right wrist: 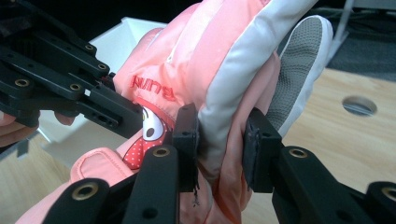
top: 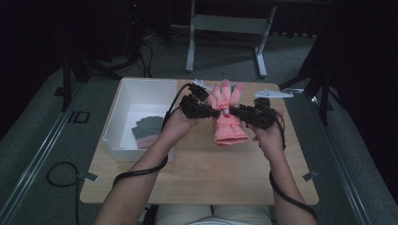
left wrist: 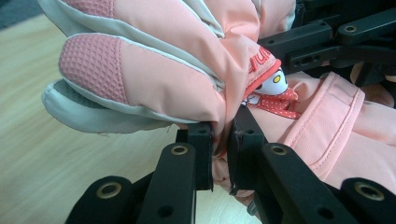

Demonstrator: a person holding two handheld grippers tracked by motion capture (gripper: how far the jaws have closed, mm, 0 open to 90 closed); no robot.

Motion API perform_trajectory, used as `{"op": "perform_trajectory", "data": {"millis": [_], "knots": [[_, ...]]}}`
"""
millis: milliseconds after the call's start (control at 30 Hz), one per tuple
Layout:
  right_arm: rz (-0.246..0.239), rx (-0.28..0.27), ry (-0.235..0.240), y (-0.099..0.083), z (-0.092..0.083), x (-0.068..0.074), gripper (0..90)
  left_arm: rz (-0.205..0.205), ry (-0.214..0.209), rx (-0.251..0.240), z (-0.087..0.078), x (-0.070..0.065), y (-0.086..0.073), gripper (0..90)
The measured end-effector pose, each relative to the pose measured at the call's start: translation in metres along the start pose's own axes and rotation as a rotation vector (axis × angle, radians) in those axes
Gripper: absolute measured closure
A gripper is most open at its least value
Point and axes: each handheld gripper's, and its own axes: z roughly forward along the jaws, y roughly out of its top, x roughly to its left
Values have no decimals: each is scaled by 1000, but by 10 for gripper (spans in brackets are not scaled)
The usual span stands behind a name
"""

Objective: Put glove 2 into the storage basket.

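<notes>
A padded pink glove (top: 227, 115) with grey trim hangs in the air over the middle of the table, fingers pointing away from me. My left gripper (top: 217, 112) pinches its left edge, and in the left gripper view the jaws are shut on a fold of the glove (left wrist: 187, 79) at my left gripper (left wrist: 222, 154). From the other side my right gripper (top: 234, 111) clamps the glove's right edge. In the right gripper view the glove (right wrist: 219, 70) bulges between the pads of my right gripper (right wrist: 219, 151), with the other gripper's black jaws at the left.
A white box (top: 123, 101) stands on the left of the wooden table (top: 202, 173), with a grey glove (top: 149, 129) lying inside it. A table frame's legs stand on the floor beyond the far edge. A round hole (right wrist: 358, 105) shows in the tabletop.
</notes>
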Motion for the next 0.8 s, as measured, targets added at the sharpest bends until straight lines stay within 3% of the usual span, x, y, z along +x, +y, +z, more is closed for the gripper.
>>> {"op": "perform_trajectory", "data": {"millis": [200, 500, 600, 767, 800], "knots": [[-26, -13, 26, 18, 8, 13, 701, -3, 43, -21, -29, 6, 1, 811], [-66, -30, 70, 47, 27, 44, 701, -8, 112, -42, -76, 17, -2, 811], [-94, -33, 86, 61, 38, 62, 701, -30, 149, -52, -99, 25, -7, 810], [-110, -25, 118, 73, 56, 79, 701, -50, 187, -52, -121, 35, -17, 811], [-122, -20, 135, 78, 66, 88, 701, -53, 196, -54, -126, 37, -20, 811]]}}
